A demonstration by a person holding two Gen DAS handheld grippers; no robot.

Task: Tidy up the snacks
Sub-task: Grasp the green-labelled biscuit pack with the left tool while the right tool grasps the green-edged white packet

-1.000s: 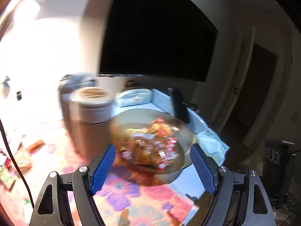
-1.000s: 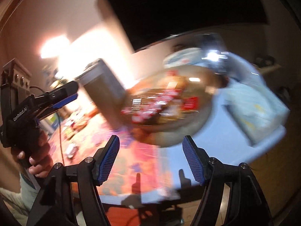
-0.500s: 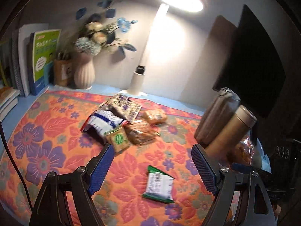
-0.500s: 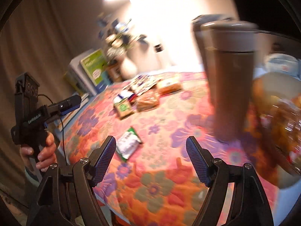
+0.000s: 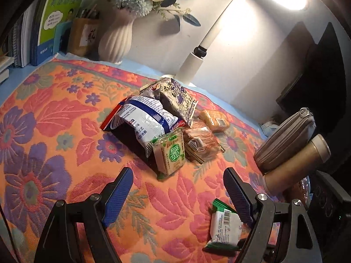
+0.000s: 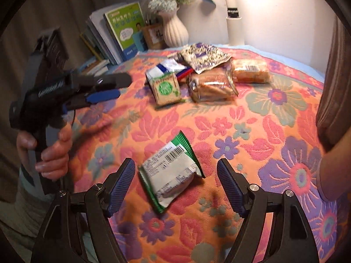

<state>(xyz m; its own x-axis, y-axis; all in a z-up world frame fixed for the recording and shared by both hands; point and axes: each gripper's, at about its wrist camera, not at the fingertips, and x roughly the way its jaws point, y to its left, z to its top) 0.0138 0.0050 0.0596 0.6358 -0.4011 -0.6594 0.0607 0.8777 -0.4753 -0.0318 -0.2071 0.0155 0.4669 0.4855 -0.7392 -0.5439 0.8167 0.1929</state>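
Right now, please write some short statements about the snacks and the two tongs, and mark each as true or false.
1. The right tongs are open around the green-edged white packet. True.
2. The left tongs grip a snack. False: open, holding nothing.
3. The green-edged white packet lies apart from the snack pile. True.
4. The white vase lies tipped over. False: it stands upright.

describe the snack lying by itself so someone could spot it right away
On the orange floral cloth, look nearer than the snack pile, between the right gripper fingers. The green-edged white packet lies alone, barcode up.
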